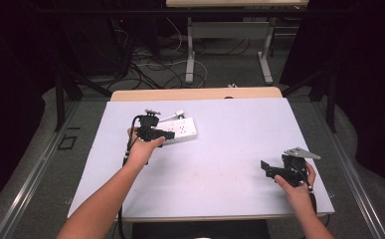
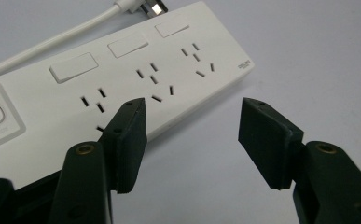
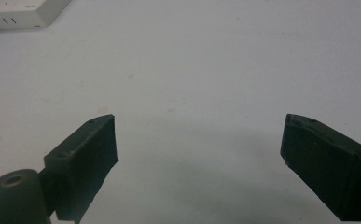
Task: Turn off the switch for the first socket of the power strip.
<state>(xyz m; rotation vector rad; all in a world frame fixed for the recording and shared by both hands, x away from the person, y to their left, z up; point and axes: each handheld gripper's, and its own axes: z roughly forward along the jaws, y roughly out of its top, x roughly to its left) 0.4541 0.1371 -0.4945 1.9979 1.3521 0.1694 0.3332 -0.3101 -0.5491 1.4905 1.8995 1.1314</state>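
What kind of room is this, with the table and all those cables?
Probably a lab or recording workshop: a white-topped table ringed by dark curtains, loose cables on the floor behind, another desk frame beyond, and a power strip laid out for handling.

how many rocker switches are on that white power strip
3 on the power strip, in a row along its cable-side edge: near, middle, far. A separate round button sits left.

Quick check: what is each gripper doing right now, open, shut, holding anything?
Left gripper: open, holding nothing, jaws at the near edge of the white power strip.
Right gripper: open wide, empty, over bare table.
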